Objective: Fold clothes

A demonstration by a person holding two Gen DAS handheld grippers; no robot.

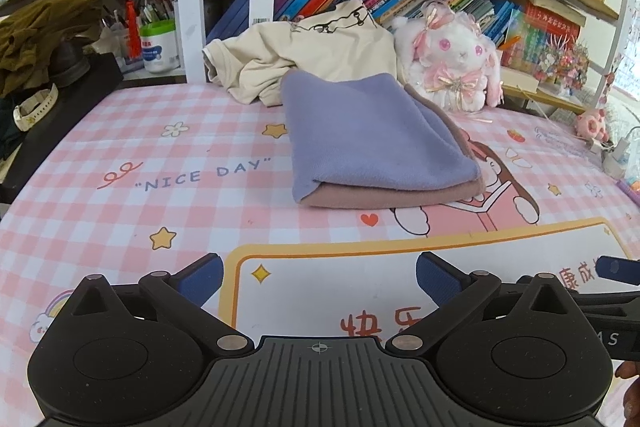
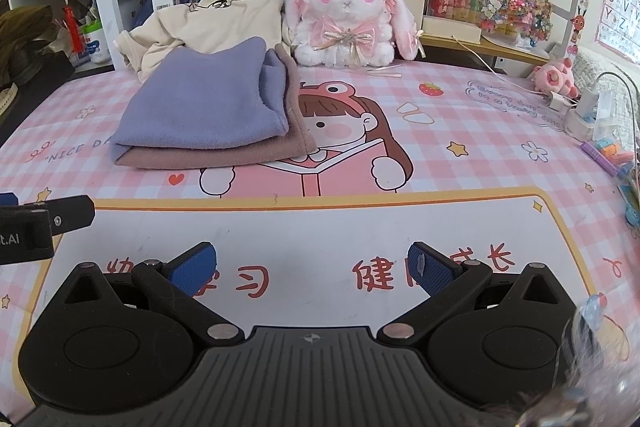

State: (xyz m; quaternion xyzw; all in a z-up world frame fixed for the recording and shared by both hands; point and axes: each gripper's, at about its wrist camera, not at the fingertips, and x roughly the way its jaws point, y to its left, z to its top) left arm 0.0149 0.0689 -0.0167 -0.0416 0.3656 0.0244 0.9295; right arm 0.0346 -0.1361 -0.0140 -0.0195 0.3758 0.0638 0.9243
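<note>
Folded purple garment (image 1: pixel 372 135) lies on a folded mauve garment (image 1: pixel 384 197), stacked mid-counter (image 1: pixel 132 155) on the pink checked mat. Left wrist view: left tongs (image 1: pixel 319 275) spread, holding nothing, hovering over the mat's white panel, well short of the stack. Cream shirt (image 1: pixel 308 55) crumpled behind the stack, touching it; plush bunny (image 1: pixel 456 63) just beside, in front of the bookshelf. Right tongs' tip pokes in at right edge. Right wrist view: right tongs (image 2: pixel 313 265) spread, empty, over the white panel. Stack (image 2: pixel 200 107) sits ahead-left, cream shirt (image 2: pixel 216 19) behind, bunny (image 2: pixel 348 19) to the right. Left tongs visible at left edge.
</note>
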